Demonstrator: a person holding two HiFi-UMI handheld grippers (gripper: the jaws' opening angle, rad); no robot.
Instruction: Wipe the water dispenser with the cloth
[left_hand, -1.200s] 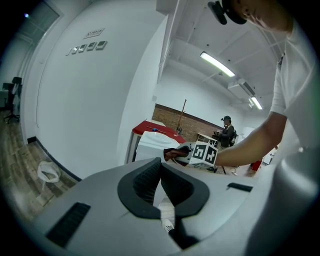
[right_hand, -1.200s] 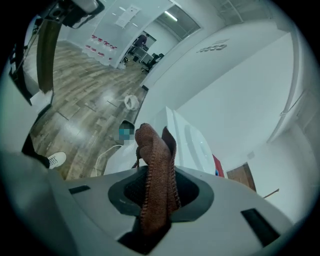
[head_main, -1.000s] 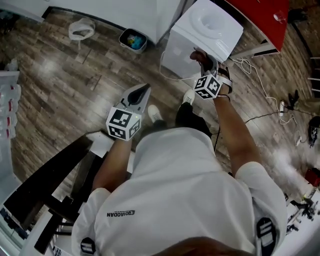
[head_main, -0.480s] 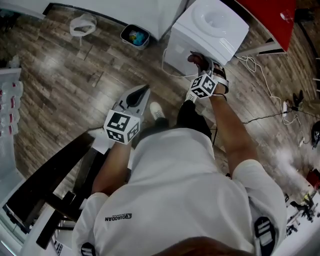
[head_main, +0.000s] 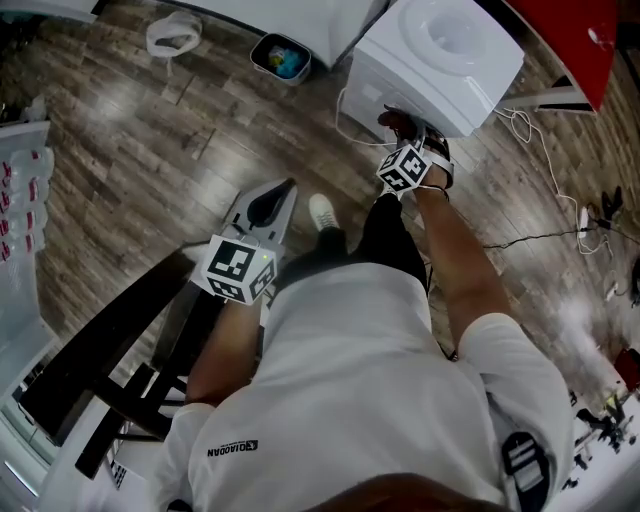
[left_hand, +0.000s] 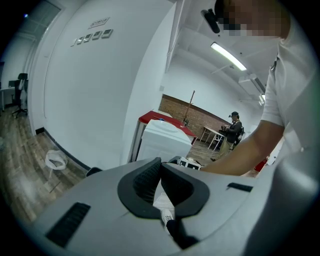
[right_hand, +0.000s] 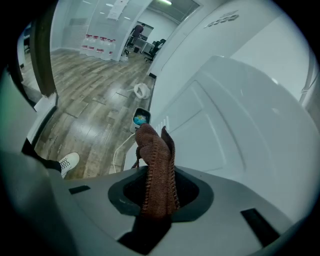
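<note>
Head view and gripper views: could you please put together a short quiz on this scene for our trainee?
1. True or false: the left gripper holds the cloth.
2. What colour is the cloth? A white; B reddish-brown; C blue.
3. Fill in: the right gripper is shut on the cloth, close to the white ____.
Key: 1 false, its jaws are together with nothing between them; 2 B; 3 water dispenser.
</note>
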